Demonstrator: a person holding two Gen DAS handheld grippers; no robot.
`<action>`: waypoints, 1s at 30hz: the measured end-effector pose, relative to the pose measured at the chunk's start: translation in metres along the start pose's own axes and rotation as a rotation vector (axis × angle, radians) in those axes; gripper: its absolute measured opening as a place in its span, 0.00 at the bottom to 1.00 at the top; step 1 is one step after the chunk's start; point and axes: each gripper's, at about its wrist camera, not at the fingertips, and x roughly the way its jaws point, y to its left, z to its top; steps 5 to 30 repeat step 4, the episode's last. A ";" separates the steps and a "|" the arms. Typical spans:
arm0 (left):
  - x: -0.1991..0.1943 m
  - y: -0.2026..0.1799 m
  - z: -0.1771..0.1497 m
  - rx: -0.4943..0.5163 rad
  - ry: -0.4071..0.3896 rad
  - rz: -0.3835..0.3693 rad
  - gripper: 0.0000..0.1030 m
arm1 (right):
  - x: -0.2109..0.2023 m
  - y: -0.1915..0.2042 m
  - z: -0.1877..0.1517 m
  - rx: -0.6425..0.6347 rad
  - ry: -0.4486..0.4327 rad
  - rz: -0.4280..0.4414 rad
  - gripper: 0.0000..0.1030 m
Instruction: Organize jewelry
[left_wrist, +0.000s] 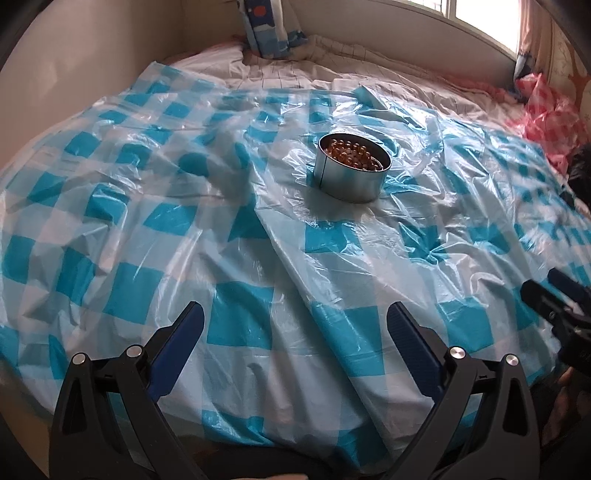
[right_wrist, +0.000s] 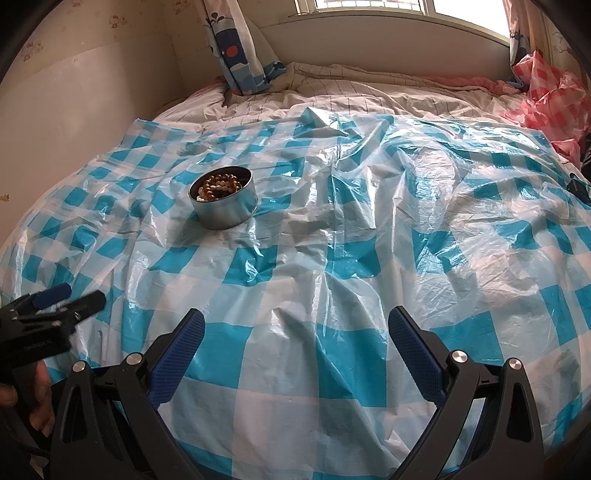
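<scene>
A round silver tin (left_wrist: 351, 171) holding brown and amber bead bracelets (left_wrist: 351, 153) stands on a blue-and-white checked plastic sheet (left_wrist: 236, 258) spread over a bed. In the right wrist view the tin (right_wrist: 224, 205) sits left of centre with the beads (right_wrist: 220, 187) inside. My left gripper (left_wrist: 295, 314) is open and empty, well short of the tin; it also shows at the left edge of the right wrist view (right_wrist: 70, 295). My right gripper (right_wrist: 296, 321) is open and empty, to the right of the tin; it shows at the right edge of the left wrist view (left_wrist: 543, 284).
A striped pale bedsheet (right_wrist: 351, 92) lies beyond the plastic sheet. A blue patterned curtain (right_wrist: 236, 48) hangs at the back by the wall. A crumpled red-and-white checked plastic sheet (right_wrist: 550, 92) lies at the far right. A window (right_wrist: 388, 7) is behind the bed.
</scene>
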 end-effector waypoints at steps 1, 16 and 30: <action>-0.002 -0.003 -0.001 0.013 -0.009 0.014 0.92 | 0.000 0.000 0.000 0.000 0.000 -0.001 0.93; -0.005 -0.010 -0.001 0.040 -0.028 0.040 0.93 | 0.000 -0.003 -0.001 -0.002 -0.004 0.000 0.93; -0.005 -0.010 -0.001 0.040 -0.028 0.040 0.93 | 0.000 -0.003 -0.001 -0.002 -0.004 0.000 0.93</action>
